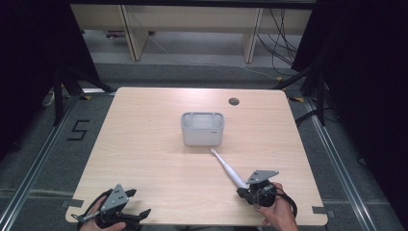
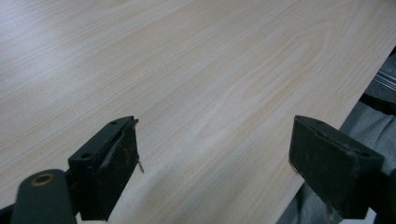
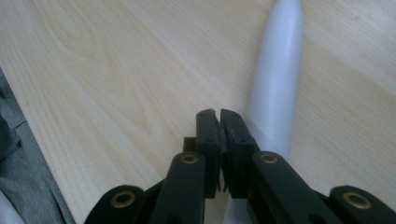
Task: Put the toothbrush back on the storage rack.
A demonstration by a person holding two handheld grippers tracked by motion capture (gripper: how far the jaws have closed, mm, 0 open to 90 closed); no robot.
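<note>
- A black "5" (image 1: 78, 130) stands on the grey floor (image 1: 43, 163) left of the desk.
- The small mark on the white bin's (image 1: 202, 129) front is too small to read.

High view: hangs over the near edge, facing forward and down; takes in the whole desk (image 1: 144, 144), the bin (image 1: 202, 128) and floor beyond.
Left gripper view: rides low over the desk's near left corner, looking across bare wood between its wide-apart jaws.
Right gripper view: very close, along its closed jaws.
Shared: the toothbrush (image 3: 278, 93) appears in the right and high views; the desktop in all three.
</note>
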